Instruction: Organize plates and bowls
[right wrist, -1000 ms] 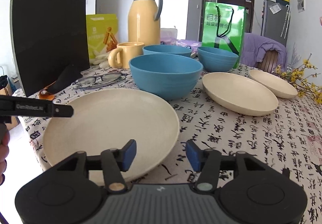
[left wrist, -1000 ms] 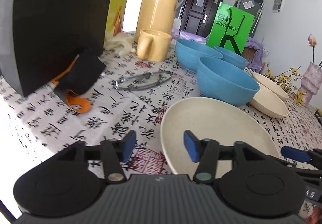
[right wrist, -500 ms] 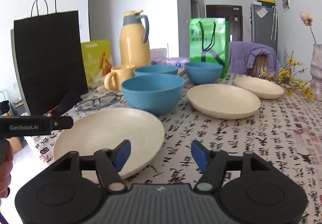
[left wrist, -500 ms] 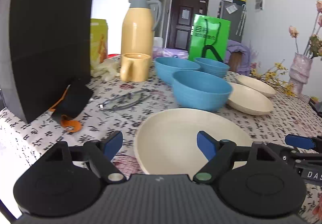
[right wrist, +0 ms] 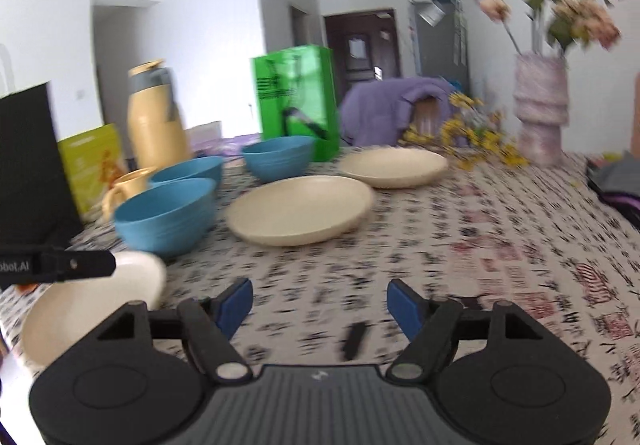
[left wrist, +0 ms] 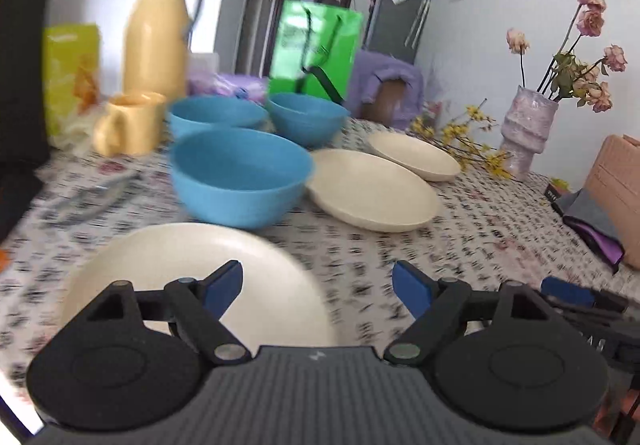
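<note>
Now the left gripper (left wrist: 317,287) and the right gripper (right wrist: 320,303) are both wide open and hold nothing, the near plate (left wrist: 180,261) lies under the left one, and two more plates (right wrist: 300,209) and three blue bowls (left wrist: 240,177) sit farther back on the table (right wrist: 500,237).

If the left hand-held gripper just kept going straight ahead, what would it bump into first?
Probably the nearest cream plate: the open left hand-held gripper points across its right edge. If it passes above, the blue bowl looks next; depth is unclear.
</note>
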`<state>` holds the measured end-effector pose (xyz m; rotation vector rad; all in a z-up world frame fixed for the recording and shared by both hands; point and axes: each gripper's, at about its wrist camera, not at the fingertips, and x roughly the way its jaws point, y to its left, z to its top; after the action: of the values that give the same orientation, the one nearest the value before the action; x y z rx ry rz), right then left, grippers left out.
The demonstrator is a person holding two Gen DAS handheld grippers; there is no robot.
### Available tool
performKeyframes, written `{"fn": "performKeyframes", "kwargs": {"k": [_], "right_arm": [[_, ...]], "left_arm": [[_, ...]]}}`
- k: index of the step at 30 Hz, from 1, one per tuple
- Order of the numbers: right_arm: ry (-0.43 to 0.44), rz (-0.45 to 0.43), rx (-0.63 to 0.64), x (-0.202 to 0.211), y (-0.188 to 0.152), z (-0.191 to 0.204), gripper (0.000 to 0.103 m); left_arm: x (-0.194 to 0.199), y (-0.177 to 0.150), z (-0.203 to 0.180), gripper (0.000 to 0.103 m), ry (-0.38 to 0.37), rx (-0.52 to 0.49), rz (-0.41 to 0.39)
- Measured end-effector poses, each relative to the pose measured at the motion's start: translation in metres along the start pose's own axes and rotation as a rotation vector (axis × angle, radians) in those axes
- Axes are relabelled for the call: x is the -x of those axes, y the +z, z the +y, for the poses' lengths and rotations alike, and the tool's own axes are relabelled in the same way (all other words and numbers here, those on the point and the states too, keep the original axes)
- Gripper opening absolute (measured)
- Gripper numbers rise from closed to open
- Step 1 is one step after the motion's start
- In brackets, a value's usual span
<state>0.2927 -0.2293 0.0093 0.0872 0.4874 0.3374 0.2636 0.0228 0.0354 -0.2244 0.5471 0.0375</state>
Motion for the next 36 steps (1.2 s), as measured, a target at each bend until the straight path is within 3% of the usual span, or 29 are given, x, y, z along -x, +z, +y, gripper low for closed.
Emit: {"fn": "performKeyframes", "kwargs": {"k": [6,17,22,23,25,26,27,31,36], "right_arm": [[0.007,0.081,-0.056,-0.043,0.034,-0.051,0.077],[0.031,0.170,-0.058,-0.176,0.095,-0.073,0.073],[0.030,0.221,-0.077,-0.218,0.096,-0.072,0.052],[0.037,0.232,-0.077,-0.225,0.094,-0.071,0.041],[0.040,0.216,-0.065,-0.228,0.091,-0.069,0.031],[0.062,0.218,-0.059,-0.227,0.090,-0.068,0.017],[0.077,0.229,-0.053,-0.227,0.091,-0.066,0.010],[0.033,0.225,0.018,-0.209,0.085,-0.063,0.010],[0.035,0.222,-0.017,-0.167,0.069,-0.090,0.010]], "left_arm": [[-0.076,0.029,-0.028,0.079,0.037,0.086,0.071],[-0.171,0.052,-0.068,0.081,0.185,0.019,0.088],[-0.183,0.051,-0.071,0.082,0.218,-0.010,0.069],[-0.183,0.050,-0.071,0.082,0.222,-0.015,0.068],[-0.183,0.047,-0.071,0.081,0.223,-0.014,0.072],[-0.184,0.046,-0.071,0.078,0.222,-0.013,0.079],[-0.183,0.043,-0.071,0.076,0.215,-0.013,0.086],[-0.180,0.040,-0.070,0.061,0.200,0.005,0.113],[-0.172,0.041,-0.071,0.055,0.171,0.025,0.126]]}}
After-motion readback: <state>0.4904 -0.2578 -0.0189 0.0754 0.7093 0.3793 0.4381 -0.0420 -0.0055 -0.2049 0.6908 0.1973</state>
